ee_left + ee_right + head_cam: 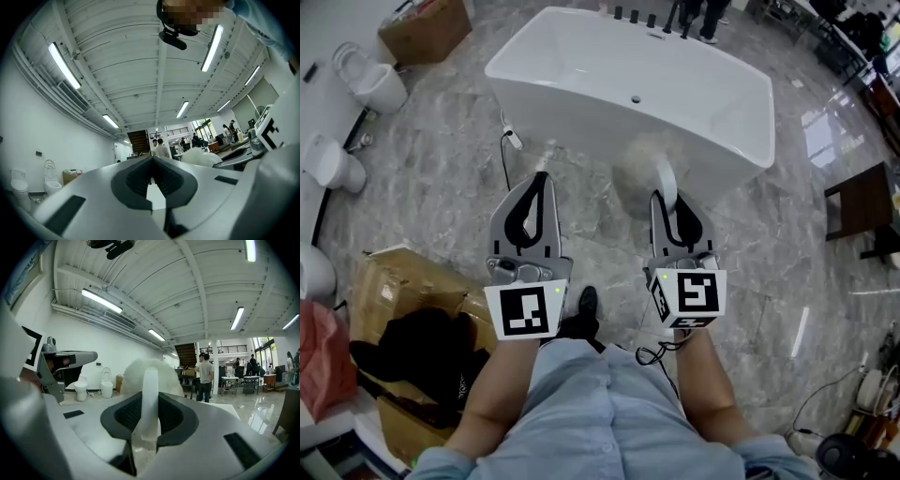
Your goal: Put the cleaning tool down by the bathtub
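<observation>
Nearest in the head view, a person's forearms in light-blue sleeves reach forward over a black shoe [588, 302] on the grey marble floor [441, 197]. Each hand carries a tool with a marker cube at its near end.

On the left, the left tool [546, 174] points away toward the tub. In its own view, the left tool [152, 158] has its jaws together, meeting at the tips. On the right, level with it, the right tool [667, 197] is clamped on the white handle of the duster [639, 171]. The right gripper view shows the same grip: the right tool [151, 397] has its jaws closed on the upright handle, with the fluffy white head of the duster [136, 373] just past the tips.

From above, that fluffy head lies over the floor and the near wall of the bathtub [562, 120]. Whether it touches either cannot be told.

To the near left stands a cardboard box [394, 281] with a black cloth [422, 347] heaped on it. A dark cable [505, 159] with a white plug runs on the floor between the left tool and the tub.

Farther off, the white freestanding bathtub sits slantwise, with dark taps [635, 15] along its far rim. To the far left are two toilets [375, 86] and a second box [422, 28]. On the right stands a dark table [862, 202]. Both gripper views show people standing deep in the hall.
</observation>
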Demonstrator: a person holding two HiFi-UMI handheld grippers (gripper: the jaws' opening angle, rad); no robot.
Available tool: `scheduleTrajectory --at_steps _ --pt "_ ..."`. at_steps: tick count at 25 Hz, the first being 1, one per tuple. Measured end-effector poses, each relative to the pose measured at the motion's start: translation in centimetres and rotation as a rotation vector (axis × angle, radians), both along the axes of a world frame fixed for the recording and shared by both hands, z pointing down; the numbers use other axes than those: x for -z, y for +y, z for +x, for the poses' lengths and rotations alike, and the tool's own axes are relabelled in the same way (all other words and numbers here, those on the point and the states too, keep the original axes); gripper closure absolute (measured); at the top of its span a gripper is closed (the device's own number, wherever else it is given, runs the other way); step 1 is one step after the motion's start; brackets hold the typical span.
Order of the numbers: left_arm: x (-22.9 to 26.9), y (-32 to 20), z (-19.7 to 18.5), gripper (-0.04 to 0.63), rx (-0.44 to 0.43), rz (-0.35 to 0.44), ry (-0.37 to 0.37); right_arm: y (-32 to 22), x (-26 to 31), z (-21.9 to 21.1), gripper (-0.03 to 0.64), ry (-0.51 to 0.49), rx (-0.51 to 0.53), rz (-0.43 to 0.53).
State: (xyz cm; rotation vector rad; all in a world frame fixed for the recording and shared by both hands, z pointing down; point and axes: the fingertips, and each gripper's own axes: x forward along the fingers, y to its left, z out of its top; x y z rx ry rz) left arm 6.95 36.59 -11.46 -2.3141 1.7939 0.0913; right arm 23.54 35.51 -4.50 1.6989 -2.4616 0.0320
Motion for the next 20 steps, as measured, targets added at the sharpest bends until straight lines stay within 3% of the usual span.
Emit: scheduleTrajectory --at_steps 7,14,20 --pt "1.3 -7.4 -1.6 0.58 -0.013 0.029 0.002 -7.2 1.5 -1.8 0.525 0.006 -0.006 0.029" --pt "1.4 -11.9 -2.2 0.58 -0.026 0.045 0.017 -10.7 1.5 -2.3 0.525 0.017 -0.02 0.044" --pt "-0.5 -15.7 -1.4 0.58 -0.029 0.021 -0.05 -13.9 0.2 -0.7 0.525 0.015 -0.033 0.027"
